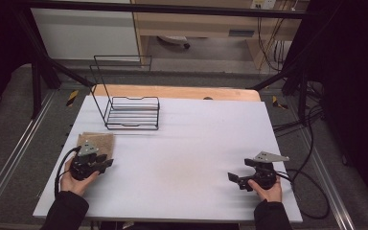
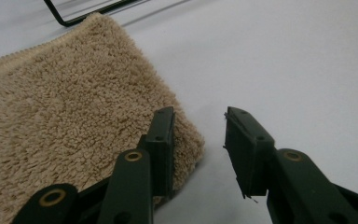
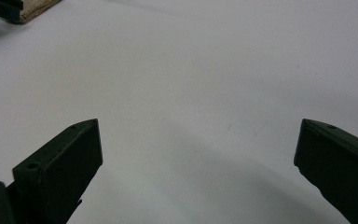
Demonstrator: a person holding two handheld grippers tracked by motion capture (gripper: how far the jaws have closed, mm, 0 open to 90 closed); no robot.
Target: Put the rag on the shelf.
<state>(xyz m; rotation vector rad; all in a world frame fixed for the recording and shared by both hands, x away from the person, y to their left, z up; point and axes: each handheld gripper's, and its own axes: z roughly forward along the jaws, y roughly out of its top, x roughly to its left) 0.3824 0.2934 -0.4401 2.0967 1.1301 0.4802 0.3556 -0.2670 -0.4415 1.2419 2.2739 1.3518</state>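
Note:
A folded tan terry towel [image 1: 98, 140] lies flat near the table's left edge. My left gripper [image 1: 107, 164] sits at its near right corner. In the left gripper view the towel [image 2: 60, 116] spreads to the left, and the left gripper [image 2: 199, 140] is open: one jaw rests over the towel's corner, the other stands over bare table, and the gap between them holds nothing. My right gripper [image 1: 231, 177] rests low at the table's right front, pointing left. In its own view the right gripper [image 3: 198, 154] is wide open above the bare white surface.
A black wire rack [image 1: 133, 113] with a tall back frame stands on the white table [image 1: 196, 143] at the back left, just beyond the towel; its base wire [image 2: 74, 17] shows past the towel. A wooden strip [image 1: 182, 92] runs along the far edge. Cables [image 1: 311, 191] trail off right.

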